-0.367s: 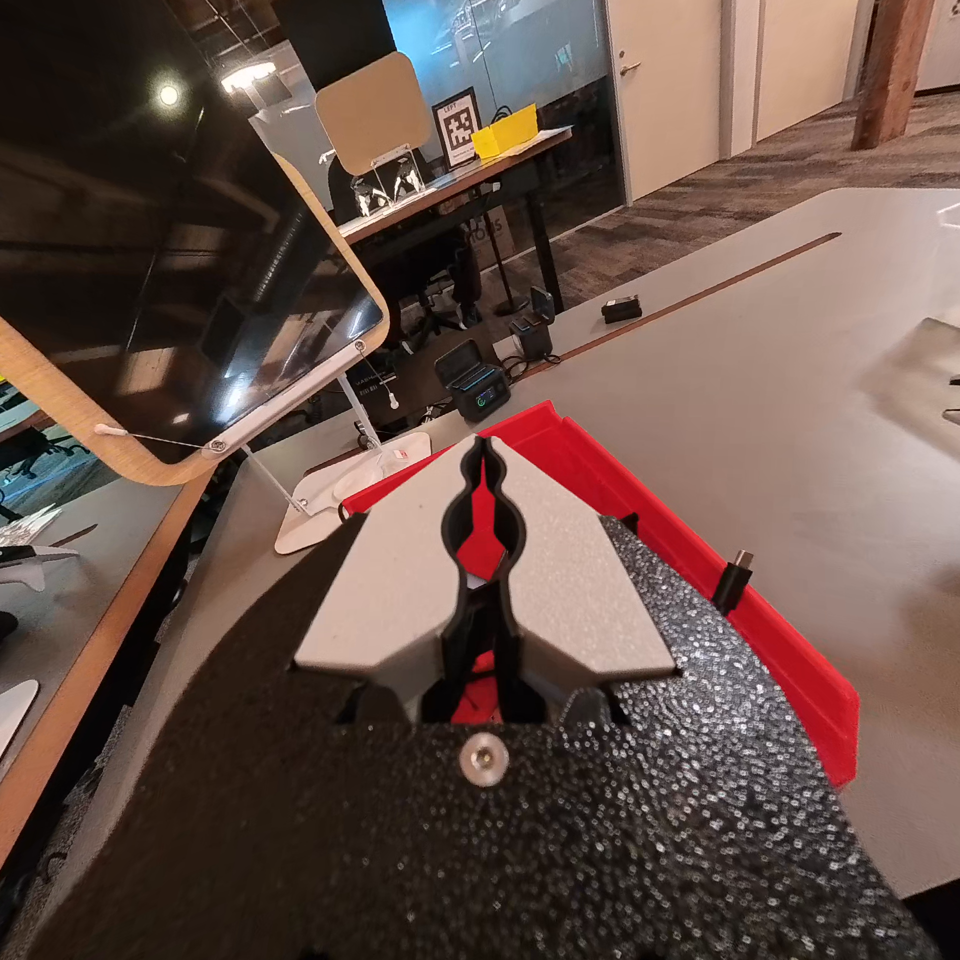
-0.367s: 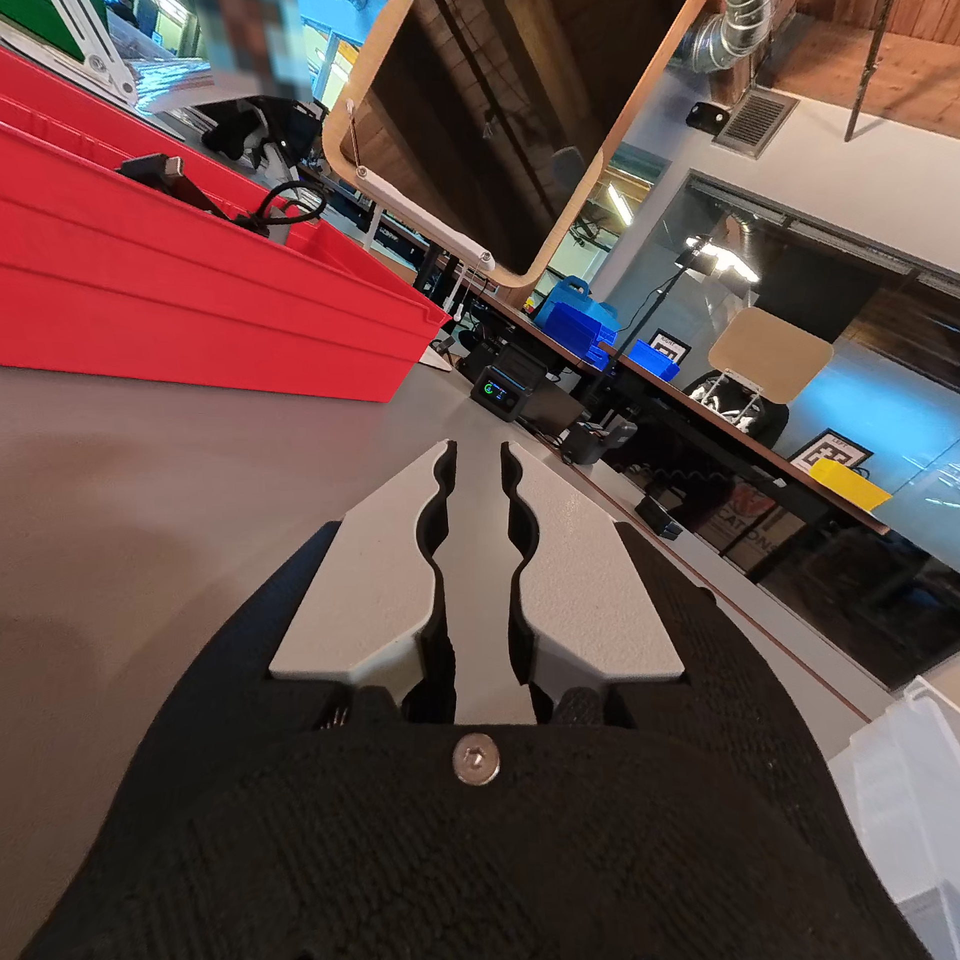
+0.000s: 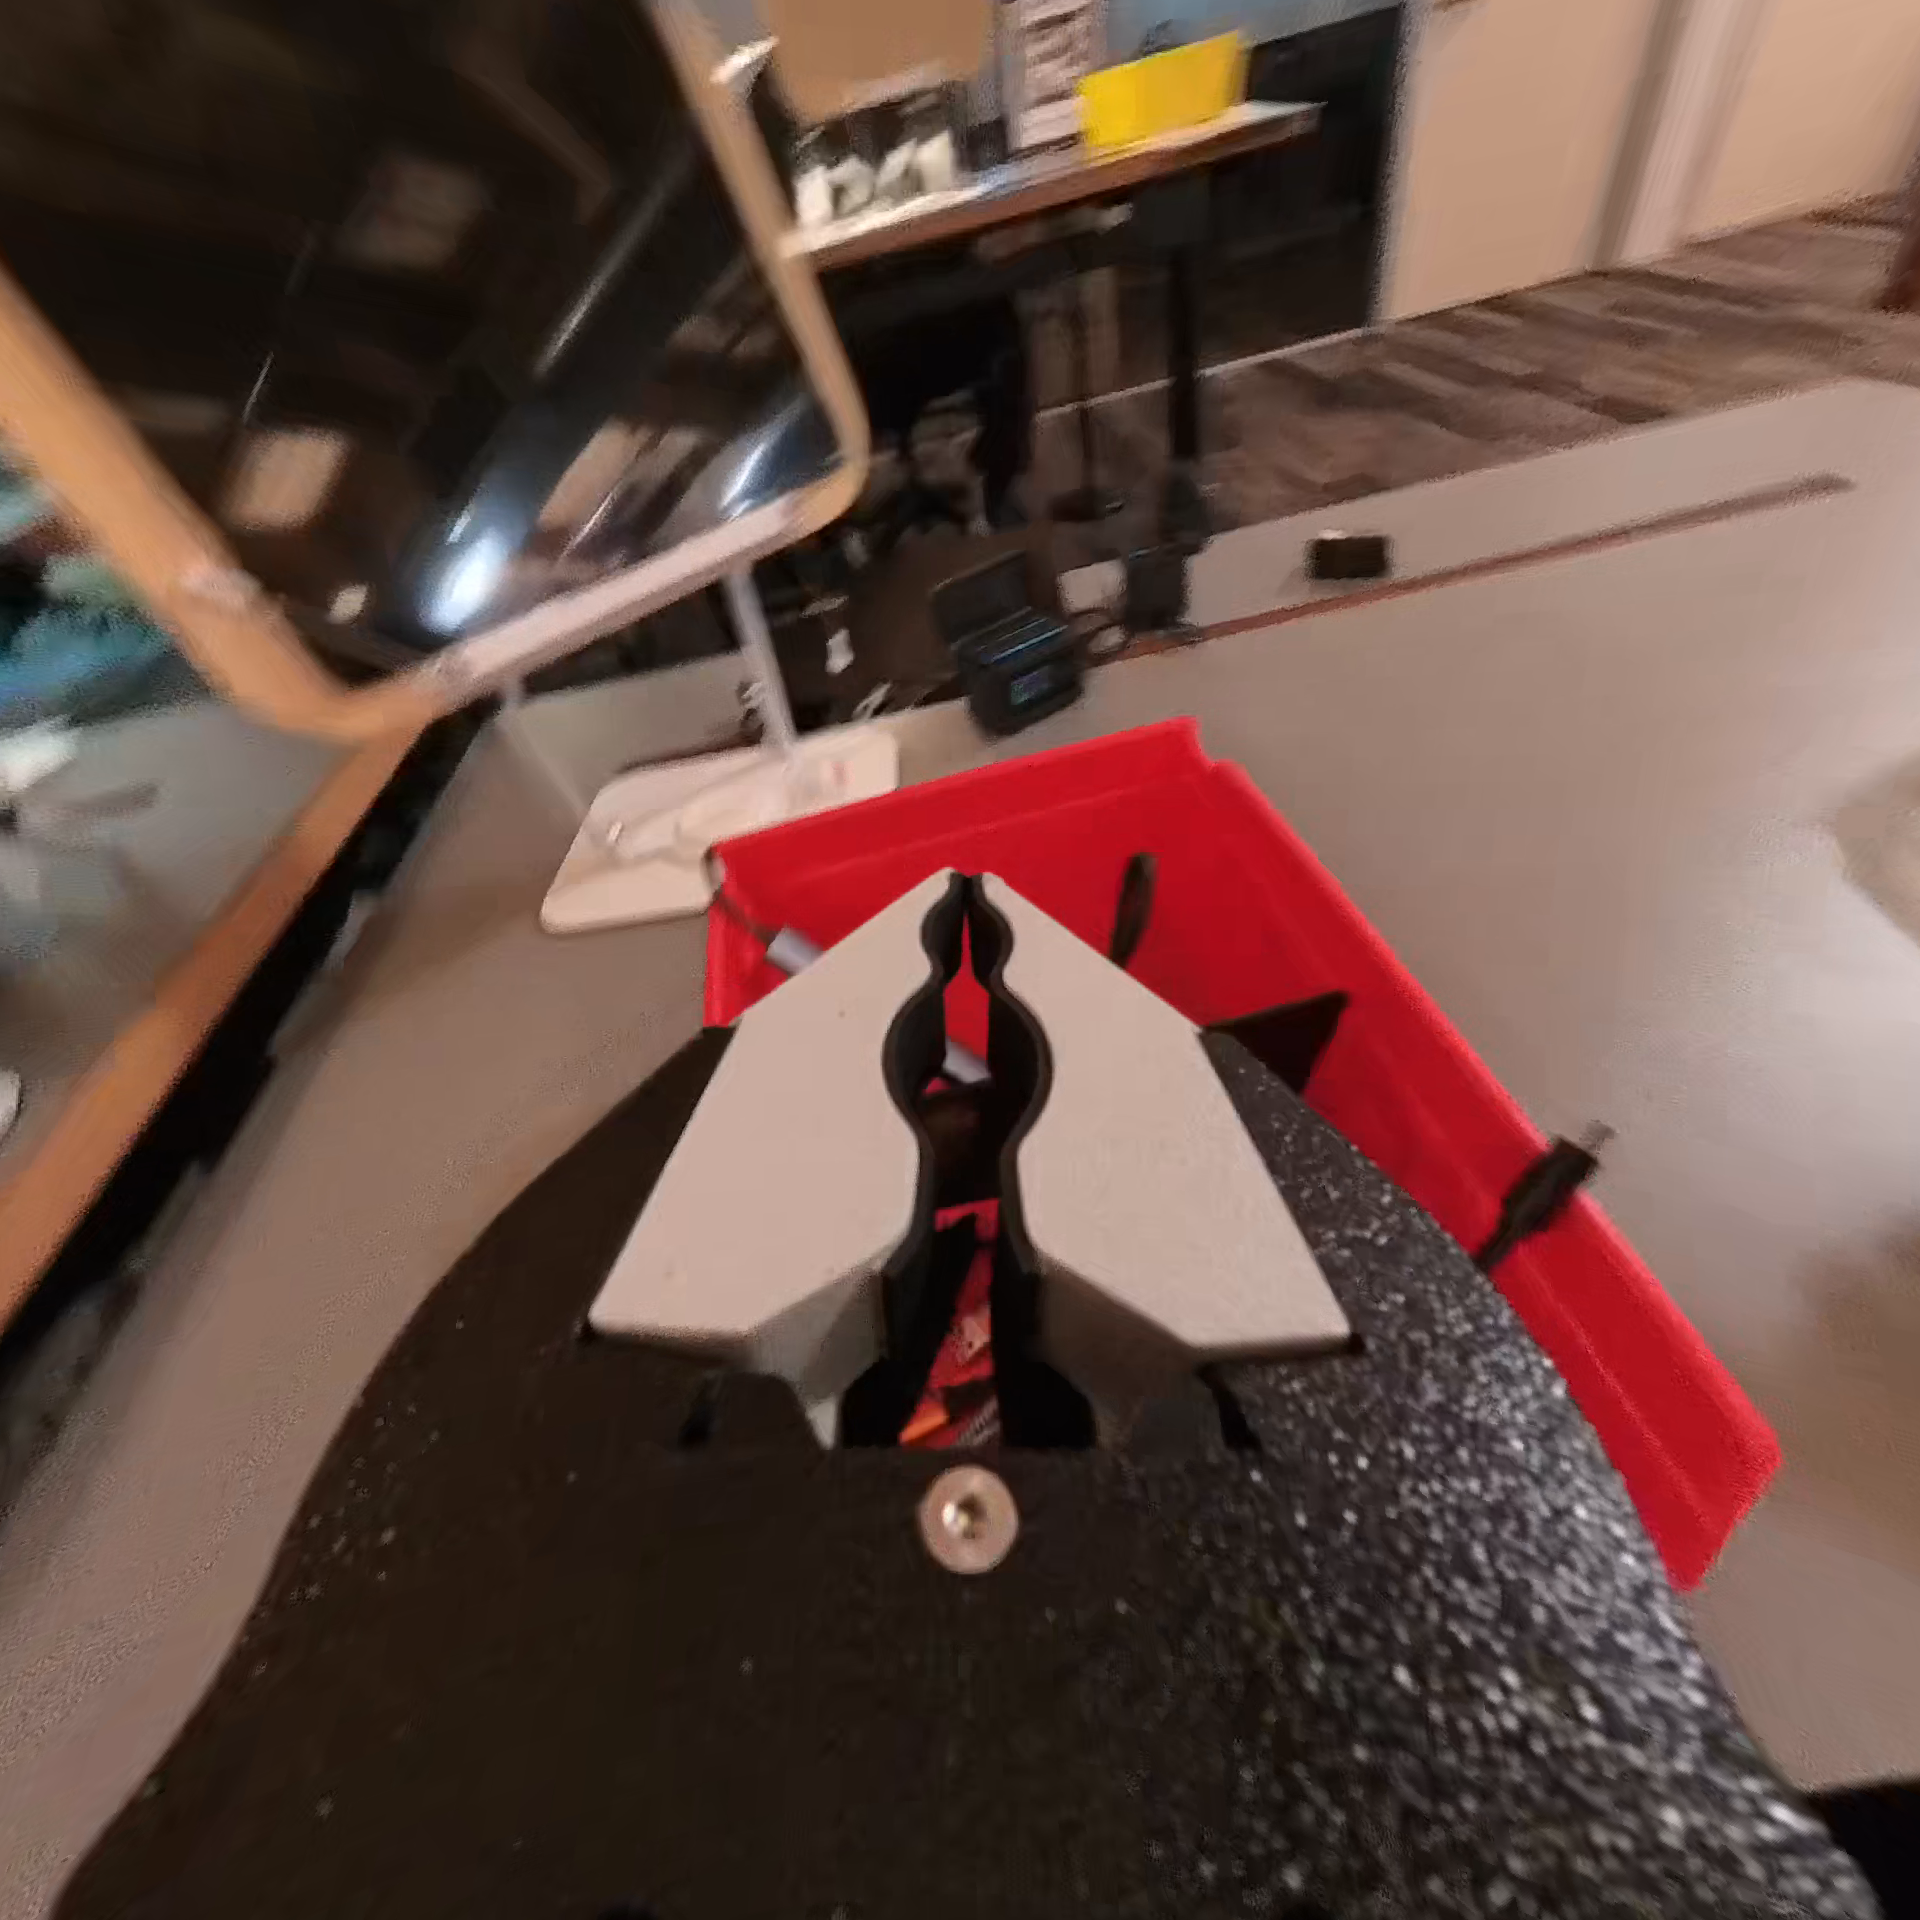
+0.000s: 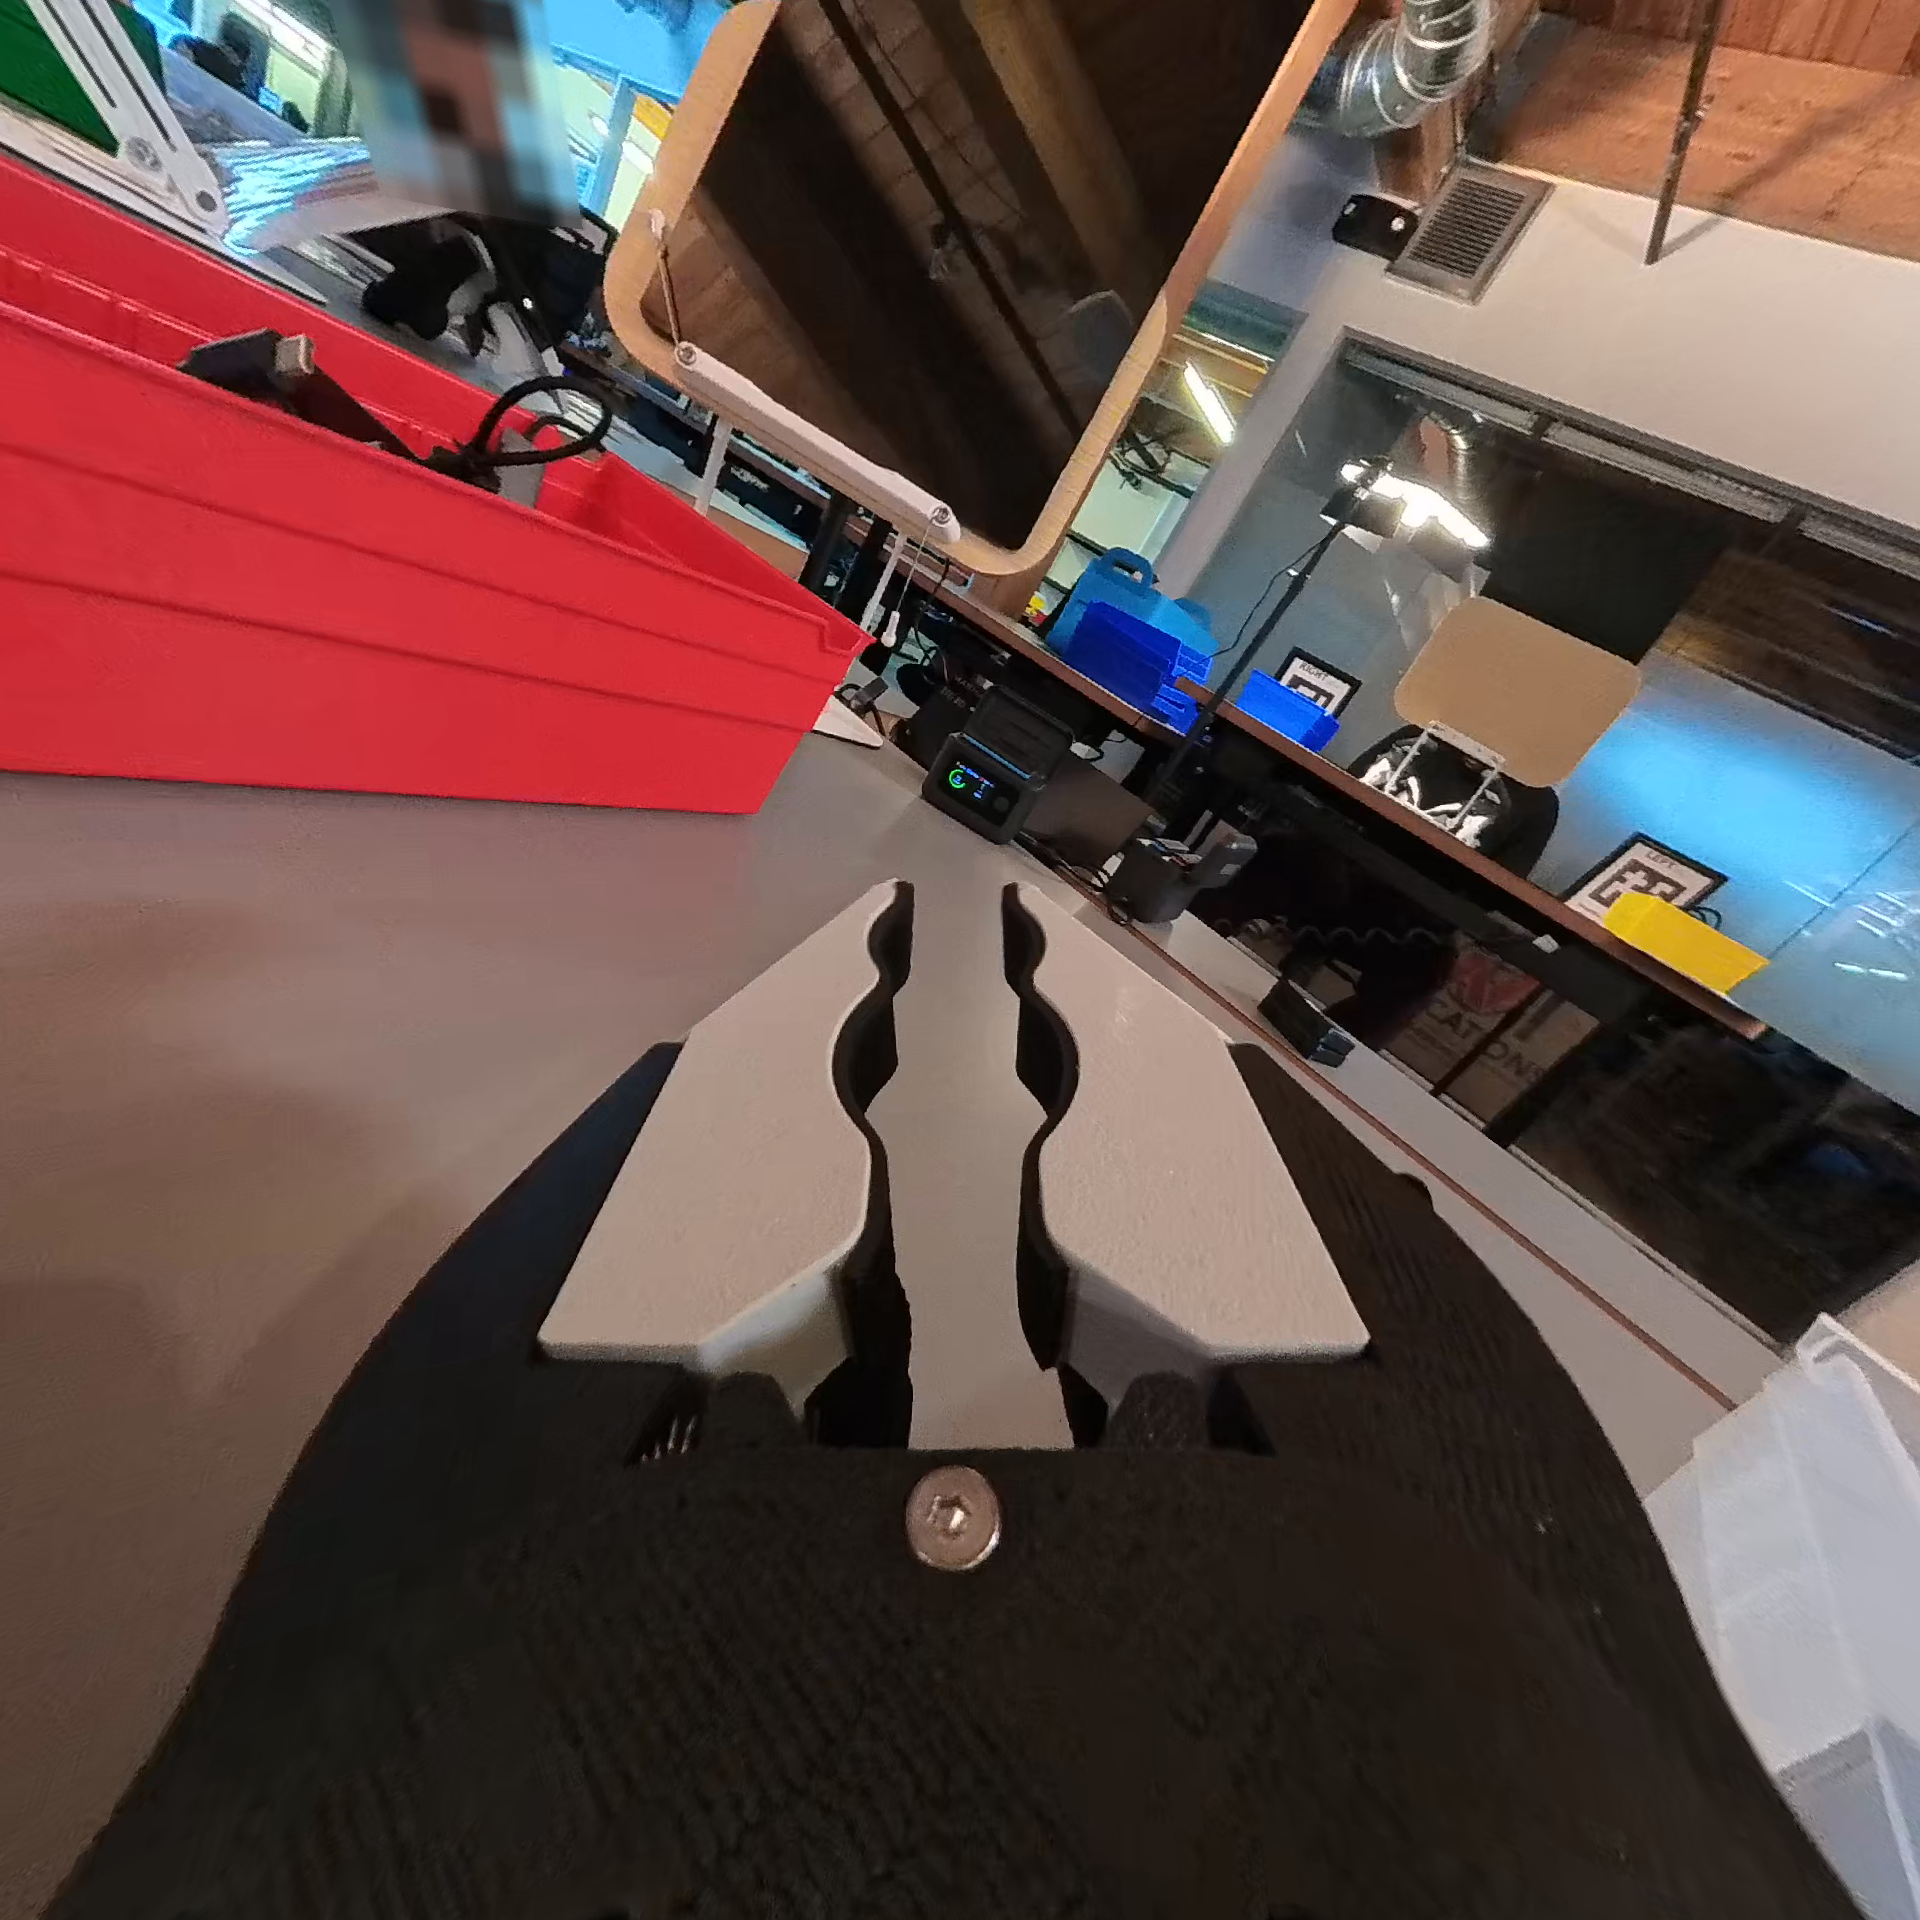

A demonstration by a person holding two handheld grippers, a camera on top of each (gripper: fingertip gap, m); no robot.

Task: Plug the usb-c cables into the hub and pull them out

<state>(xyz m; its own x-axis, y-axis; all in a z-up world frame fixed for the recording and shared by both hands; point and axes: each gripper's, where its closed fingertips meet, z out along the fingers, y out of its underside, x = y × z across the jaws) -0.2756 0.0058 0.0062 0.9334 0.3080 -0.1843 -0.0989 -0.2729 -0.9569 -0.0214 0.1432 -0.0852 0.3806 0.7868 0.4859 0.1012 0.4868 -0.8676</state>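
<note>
The left gripper is seen poised over the red bin, its fingertips drawn almost together with only a thin slit left between them, and nothing can be made out as clamped there. Below and just ahead of those tips, inside the bin, a grey stick-like piece is glimpsed, though it cannot be told whether this is the hub. To the right of the gripper, a black usb-c cable end is draped over the bin's right wall, its plug pointing outward. The right gripper is held low over the grey table, jaws apart and empty, with the bin well to its left and the same plug propped on the rim. The step in hand is judged to be the opening reach into the bin; nothing appears plugged in yet. For the next move, the left jaws would need to be spread before anything can be grasped, and the plug would have to be gripped squarely so that it can be lined up with a port.
</note>
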